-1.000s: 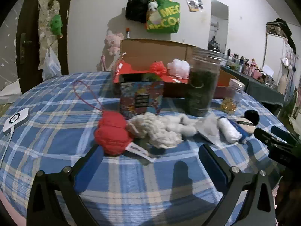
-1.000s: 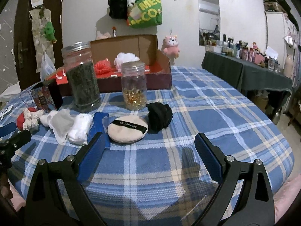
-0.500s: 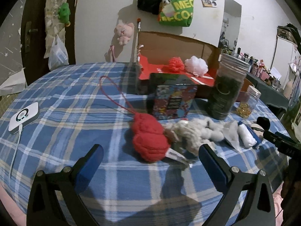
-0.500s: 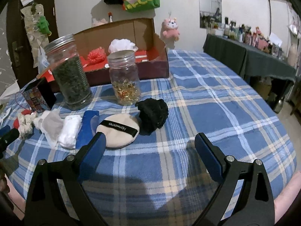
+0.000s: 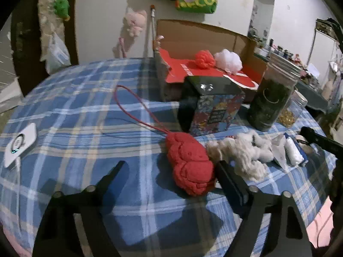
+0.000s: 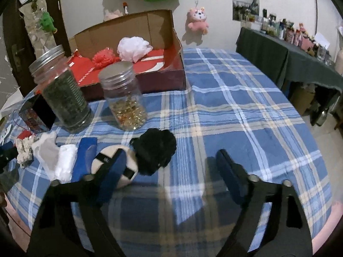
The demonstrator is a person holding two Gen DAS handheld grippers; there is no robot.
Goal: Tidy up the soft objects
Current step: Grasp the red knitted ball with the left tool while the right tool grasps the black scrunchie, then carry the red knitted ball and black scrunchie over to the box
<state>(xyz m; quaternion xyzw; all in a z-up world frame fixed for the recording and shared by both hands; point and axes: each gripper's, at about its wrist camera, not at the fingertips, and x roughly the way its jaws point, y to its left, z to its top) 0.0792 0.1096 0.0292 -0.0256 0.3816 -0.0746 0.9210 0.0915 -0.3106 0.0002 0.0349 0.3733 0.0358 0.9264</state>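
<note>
A red knitted plush point(image 5: 188, 162) with a long red cord lies on the blue plaid tablecloth point(image 5: 85, 111). It sits between the fingers of my left gripper point(image 5: 169, 169), close to the right finger; the jaws are closing and the pads do not press it. A white fluffy toy point(image 5: 242, 154) lies just right of it. In the right wrist view a black pompom point(image 6: 156, 152) sits between the closing jaws of my right gripper point(image 6: 171, 160), near the left finger. That finger overlaps a beige powder puff point(image 6: 111, 162).
An open cardboard box point(image 6: 128, 25) with red lining holds a red pouf point(image 6: 103, 59) and a white pouf point(image 6: 133, 48). A green-filled jar point(image 6: 64, 100), a jar of yellow beads point(image 6: 124, 105), a colourful box point(image 5: 214, 109), white and blue cloths point(image 6: 64, 162) and a white device point(image 5: 19, 143) stand around.
Both grippers moved forward and tilted down towards the table. The red plush now lies between the left fingers, the black pompom between the right ones. Both pairs of jaws have narrowed.
</note>
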